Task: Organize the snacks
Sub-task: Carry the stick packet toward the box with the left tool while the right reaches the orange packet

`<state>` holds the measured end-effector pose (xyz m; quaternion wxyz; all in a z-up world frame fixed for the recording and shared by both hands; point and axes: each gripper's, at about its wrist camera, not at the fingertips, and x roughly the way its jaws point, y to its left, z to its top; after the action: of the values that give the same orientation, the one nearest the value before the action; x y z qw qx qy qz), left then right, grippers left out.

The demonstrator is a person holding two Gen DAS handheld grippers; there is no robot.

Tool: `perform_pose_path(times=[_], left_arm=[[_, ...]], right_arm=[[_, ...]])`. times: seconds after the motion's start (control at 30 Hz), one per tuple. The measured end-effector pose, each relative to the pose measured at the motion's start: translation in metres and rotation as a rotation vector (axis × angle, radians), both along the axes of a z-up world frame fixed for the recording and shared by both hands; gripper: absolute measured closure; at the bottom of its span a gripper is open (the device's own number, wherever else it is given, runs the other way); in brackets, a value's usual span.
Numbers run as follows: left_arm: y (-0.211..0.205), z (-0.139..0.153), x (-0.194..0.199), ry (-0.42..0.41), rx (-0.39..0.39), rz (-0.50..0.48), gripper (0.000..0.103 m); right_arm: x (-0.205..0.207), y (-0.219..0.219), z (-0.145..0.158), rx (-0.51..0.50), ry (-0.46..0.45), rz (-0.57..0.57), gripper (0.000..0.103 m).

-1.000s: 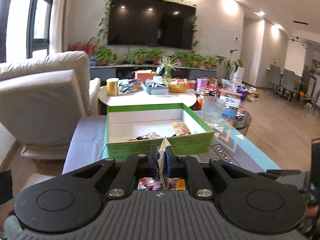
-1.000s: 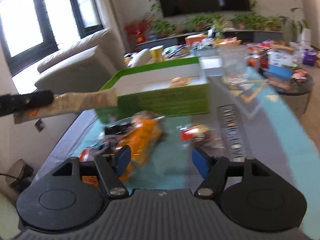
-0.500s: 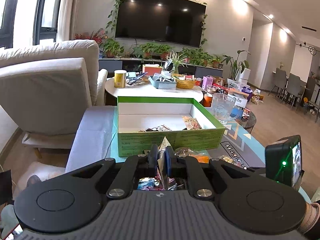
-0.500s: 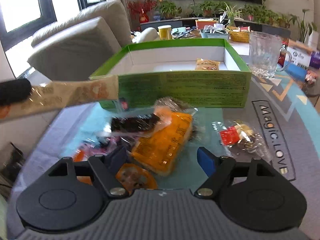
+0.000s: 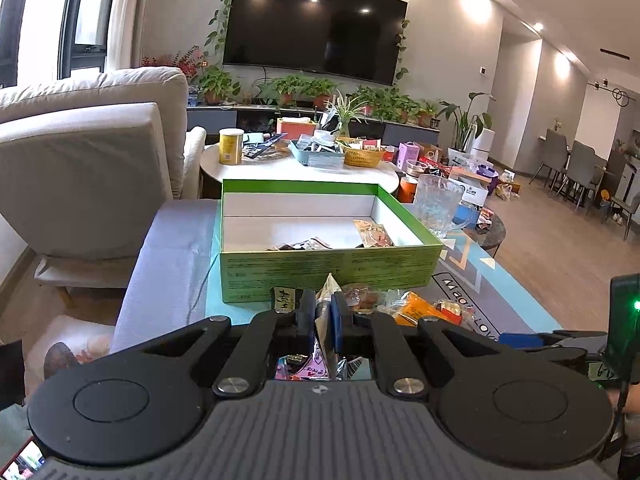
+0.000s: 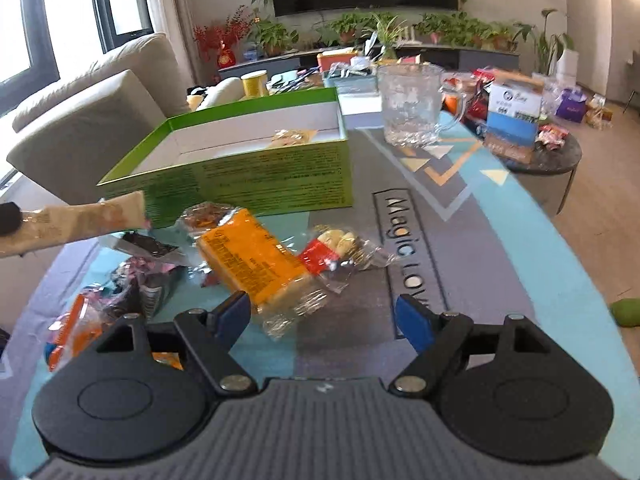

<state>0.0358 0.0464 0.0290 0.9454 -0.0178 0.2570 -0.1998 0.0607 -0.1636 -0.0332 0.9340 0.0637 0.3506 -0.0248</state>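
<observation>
My left gripper (image 5: 323,309) is shut on a thin beige snack packet (image 5: 329,288), held edge-on in front of the green box (image 5: 328,270). In the right wrist view that packet (image 6: 84,216) sticks out from the left edge, near the green box (image 6: 248,184). The box holds a few packets, among them a clear one with orange pieces (image 5: 374,234). My right gripper (image 6: 324,316) hangs open over the table mat. An orange packet (image 6: 252,260) and a clear packet with red print (image 6: 340,248) lie just ahead of its fingers, neither between the pads.
More loose packets (image 6: 120,288) are piled at the left of the mat. A glass mug (image 6: 412,108) stands right of the box. Beyond are a round white table (image 5: 288,164) with clutter, a dark side table (image 6: 556,152) and a beige armchair (image 5: 80,176).
The right gripper has swung rightward and dipped, so the snack pile now sits left of centre in its view. The left gripper keeps hold of the beige packet and has barely moved.
</observation>
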Motion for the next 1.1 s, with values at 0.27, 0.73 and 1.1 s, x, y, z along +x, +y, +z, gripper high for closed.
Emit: perform_pose_path(times=[0.27,0.73,1.1], left_arm=[[0.005,0.005,-0.001,-0.006,0.001,0.022,0.095],[0.004,0.004,0.001,0.008,-0.007,0.018,0.095],[0.0,0.006,0.0,0.0,-0.012,0.01,0.095]], right_arm=[[0.018,0.036,-0.003,0.013,-0.002,0.055,0.053],[0.017,0.024,-0.004,-0.059,0.009,0.147,0.054],[-0.056,0.017,0.004,-0.158,0.056,0.338,0.053]])
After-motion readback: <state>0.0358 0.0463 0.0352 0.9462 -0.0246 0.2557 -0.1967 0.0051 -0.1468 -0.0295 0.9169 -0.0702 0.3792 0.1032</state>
